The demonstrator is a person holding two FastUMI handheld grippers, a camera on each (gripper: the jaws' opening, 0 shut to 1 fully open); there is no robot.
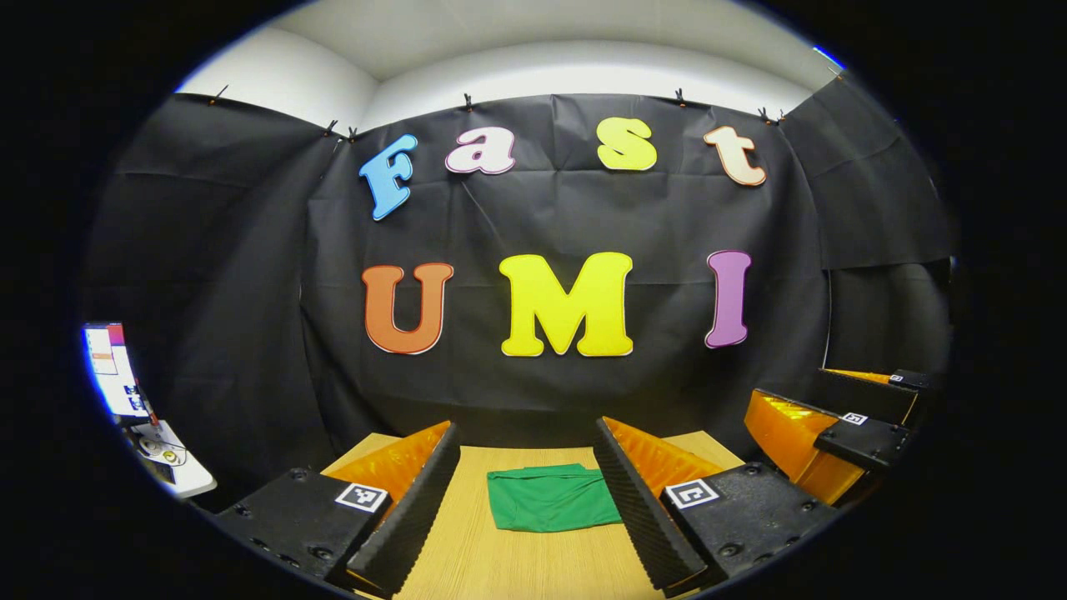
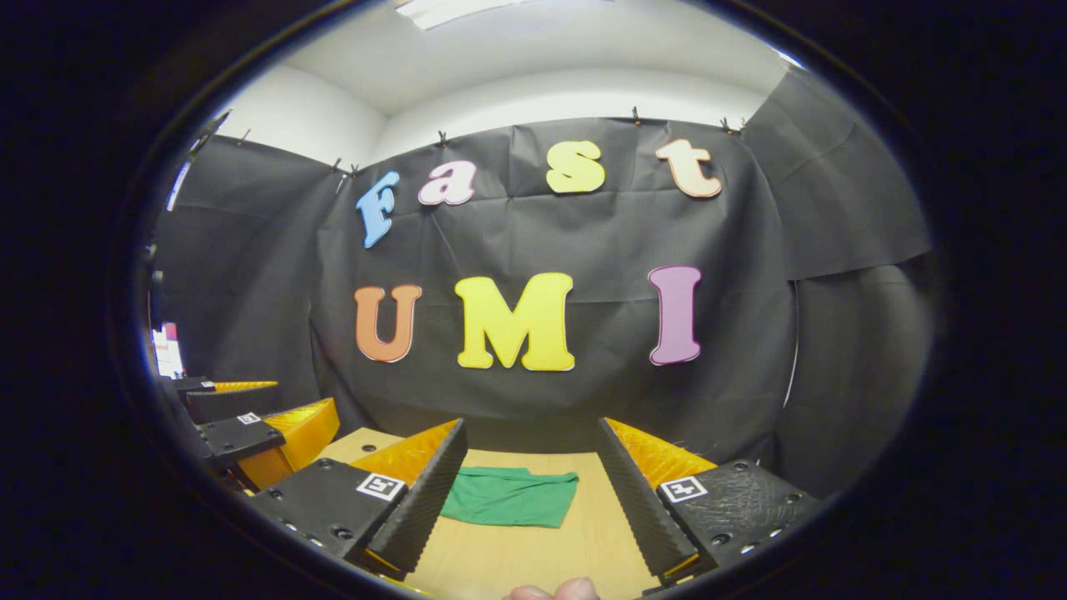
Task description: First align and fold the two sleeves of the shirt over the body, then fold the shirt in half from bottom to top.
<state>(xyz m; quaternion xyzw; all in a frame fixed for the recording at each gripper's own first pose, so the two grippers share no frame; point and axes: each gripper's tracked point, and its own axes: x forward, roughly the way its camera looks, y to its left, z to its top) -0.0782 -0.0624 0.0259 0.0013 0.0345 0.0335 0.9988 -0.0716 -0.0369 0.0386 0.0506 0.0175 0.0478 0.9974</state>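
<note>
Where fingers [image 1: 642, 500] overlap it, folded shirt's [image 1: 550, 498] edge hidden.

No readable text — only square coded markers [image 1: 361, 497] on gripper bodies; monitor [image 1: 112, 371] illegible.

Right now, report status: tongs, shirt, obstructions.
Left tongs open, holding nothing. Right tongs open, holding nothing. Green shirt lies folded into a compact block on the wooden table, apart from both tongs. Nothing between tongs and shirt.
</note>
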